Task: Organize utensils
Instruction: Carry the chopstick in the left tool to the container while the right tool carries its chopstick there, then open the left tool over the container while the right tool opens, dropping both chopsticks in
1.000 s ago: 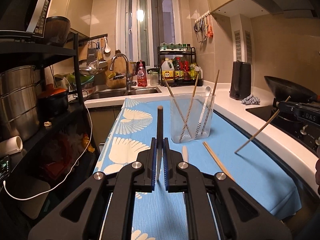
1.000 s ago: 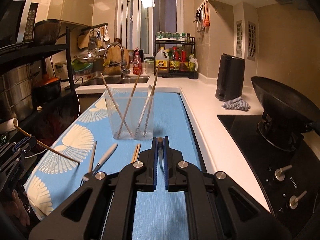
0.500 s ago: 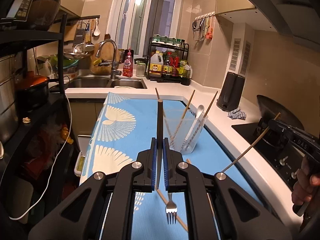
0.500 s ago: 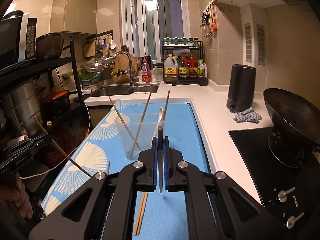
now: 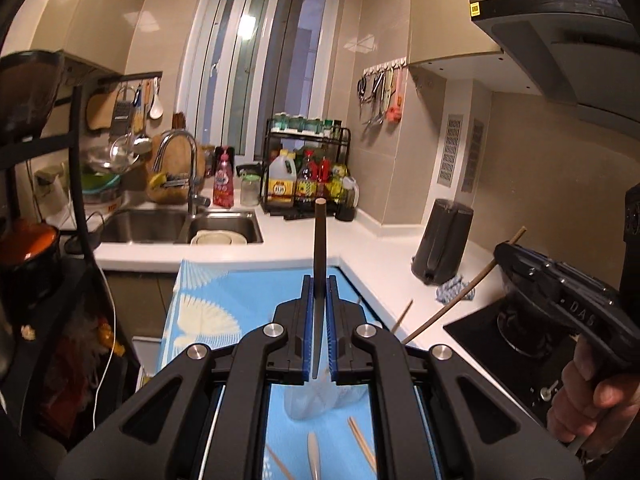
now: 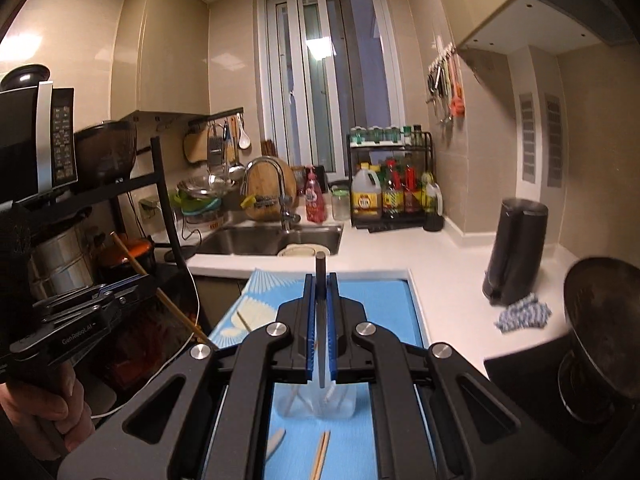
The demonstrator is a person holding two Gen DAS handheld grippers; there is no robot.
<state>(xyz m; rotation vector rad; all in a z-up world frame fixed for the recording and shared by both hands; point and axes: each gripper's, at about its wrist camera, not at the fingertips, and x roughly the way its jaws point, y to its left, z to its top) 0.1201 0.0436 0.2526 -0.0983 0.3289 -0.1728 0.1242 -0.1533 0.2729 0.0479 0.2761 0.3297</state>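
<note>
Roughly midway through, judging from what lies where. Pinching a thin wooden chopstick (image 5: pixel 320 236) in the left gripper (image 5: pixel 320 280), blue pads pressed together on its shaft, tip pointing up and away, directly above the clear plastic cup (image 6: pixel 316 400). Likewise pinching a second wooden chopstick (image 6: pixel 321 264) in the right gripper (image 6: pixel 320 280), jaws shut tight on it, also above the cup and a little to its right. Seen from each other's cameras, both sticks slanting, neither inside the cup yet. Hard to make out the cup's contents behind the gripper bodies: faint slanted lines inside it, and one stick end rising just right of the cup in the left wrist view, so probably a few utensils already standing there. Not yet gathered, on the blue mat with white fan pattern (image 6: pixel 380 300) under the cup: a loose pair of light chopsticks (image 6: pixel 322 452) just in front of the cup, a pale utensil handle (image 6: pixel 276 446) in front of the cup and to its left, its working end hidden. Left to do, as a judgement: lower the two held sticks into the cup, then fetch the pieces lying in front of it. Some risk of nudging the light cup over, with two tools crowding above it.
</note>
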